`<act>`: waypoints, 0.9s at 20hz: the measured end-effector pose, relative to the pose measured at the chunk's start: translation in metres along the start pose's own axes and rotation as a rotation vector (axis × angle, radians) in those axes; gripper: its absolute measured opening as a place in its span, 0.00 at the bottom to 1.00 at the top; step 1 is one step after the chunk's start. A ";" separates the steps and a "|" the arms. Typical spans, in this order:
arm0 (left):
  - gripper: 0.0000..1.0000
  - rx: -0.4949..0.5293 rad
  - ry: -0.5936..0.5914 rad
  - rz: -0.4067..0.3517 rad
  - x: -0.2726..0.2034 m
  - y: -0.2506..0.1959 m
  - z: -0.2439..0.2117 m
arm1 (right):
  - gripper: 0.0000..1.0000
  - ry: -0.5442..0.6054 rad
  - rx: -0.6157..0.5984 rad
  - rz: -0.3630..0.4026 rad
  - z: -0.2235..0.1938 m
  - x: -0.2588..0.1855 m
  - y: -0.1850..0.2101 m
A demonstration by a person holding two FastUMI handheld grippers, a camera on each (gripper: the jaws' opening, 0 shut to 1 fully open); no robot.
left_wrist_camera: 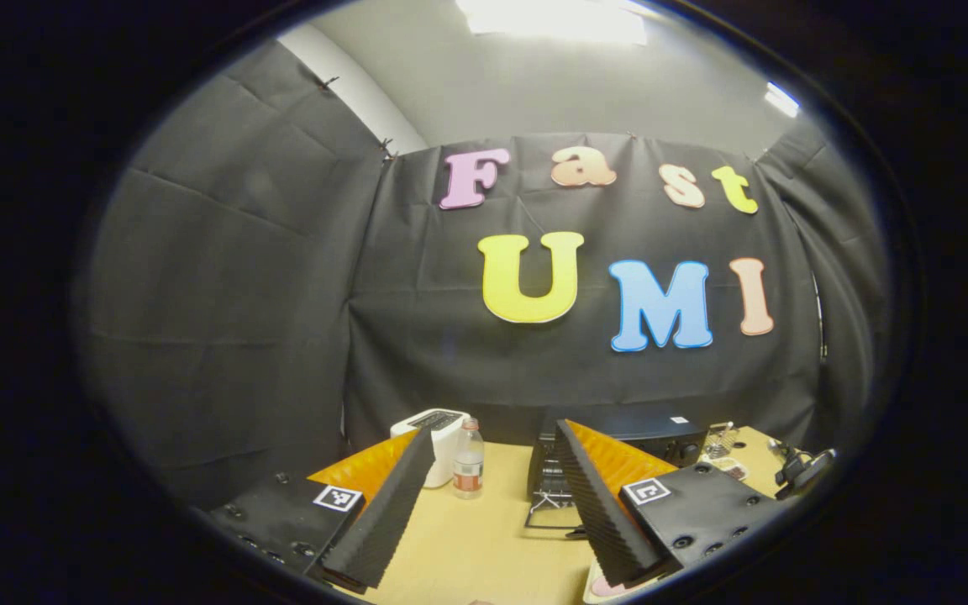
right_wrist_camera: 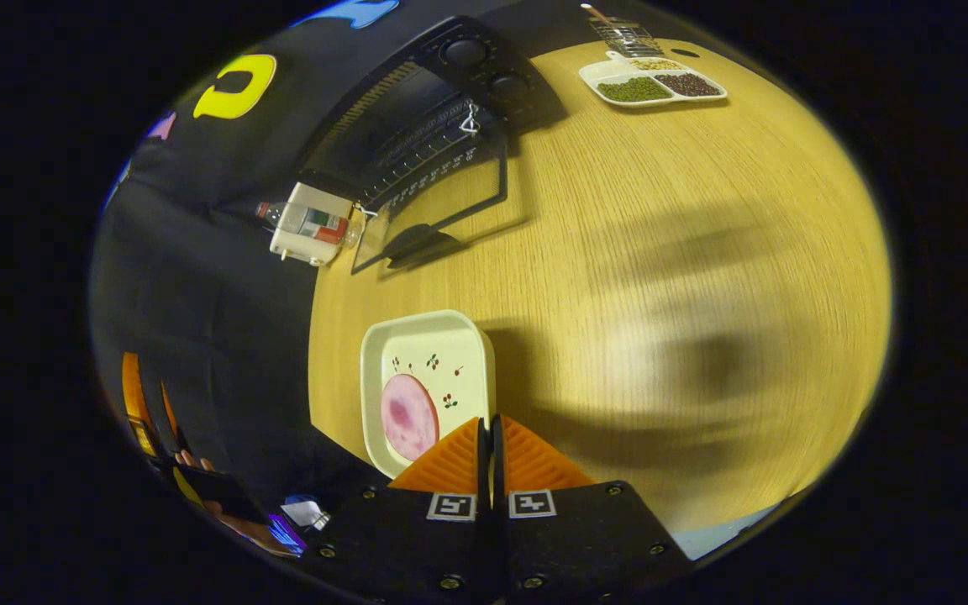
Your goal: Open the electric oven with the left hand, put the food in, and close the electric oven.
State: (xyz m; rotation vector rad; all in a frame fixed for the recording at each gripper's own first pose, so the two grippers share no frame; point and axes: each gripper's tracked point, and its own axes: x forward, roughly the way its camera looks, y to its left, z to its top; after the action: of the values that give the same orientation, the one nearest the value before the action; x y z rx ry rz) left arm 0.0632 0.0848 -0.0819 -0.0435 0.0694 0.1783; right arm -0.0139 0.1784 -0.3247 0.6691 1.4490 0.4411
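Oven (right_wrist_camera: 417, 126) door (right_wrist_camera: 442, 202) stands open, folded down flat onto the wooden table (right_wrist_camera: 660, 252), with the wire rack visible inside the black cabinet and two knobs on its control panel. In the left gripper view the oven (left_wrist_camera: 618, 437) sits at the back of the table against the black cloth wall, its lowered door (left_wrist_camera: 553, 508) showing between the fingers.

Left gripper (left_wrist_camera: 501, 504) – fingers spread wide, nothing between them, held above the table and aimed toward the oven and the wall. A white toaster (left_wrist_camera: 438, 441) and a small clear bottle (left_wrist_camera: 468, 460) stand just left of the oven.

Right gripper (right_wrist_camera: 489, 437) – fingers closed together with no gap to speak of and nothing held. Its tips sit at the near edge of a cream square plate (right_wrist_camera: 429, 353) that rests on the table near the table's edge. A round pink slice of ham (right_wrist_camera: 408, 416) lies on the plate, just beside the fingertips; whether the tips touch the plate cannot be told.

A divided white tray (right_wrist_camera: 652, 84) holding green and dark beans lies on the table to the right of the oven, well apart from the plate.
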 end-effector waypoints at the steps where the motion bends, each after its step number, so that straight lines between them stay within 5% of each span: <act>1: 0.97 -0.004 -0.001 -0.002 0.004 0.001 0.001 | 0.00 -0.023 0.016 0.012 0.008 -0.001 0.009; 12: 1.00 -0.026 0.019 -0.013 0.057 0.027 -0.018 | 0.00 -0.284 0.293 0.052 0.104 0.031 0.074; 16: 0.91 -0.027 0.023 -0.023 0.077 0.040 -0.022 | 0.00 -0.392 0.427 0.064 0.135 0.044 0.088; 17: 1.00 -0.022 0.027 -0.025 0.081 0.043 -0.024 | 0.00 -0.412 0.462 0.064 0.142 0.046 0.089; 18: 0.97 -0.021 0.030 -0.030 0.087 0.045 -0.027 | 0.00 -0.424 0.490 0.067 0.149 0.050 0.091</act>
State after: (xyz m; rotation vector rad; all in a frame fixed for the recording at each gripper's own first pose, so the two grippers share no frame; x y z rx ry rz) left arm 0.1387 0.1425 -0.1169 -0.0679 0.0970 0.1486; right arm 0.1484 0.2570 -0.3041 1.1304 1.1314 -0.0206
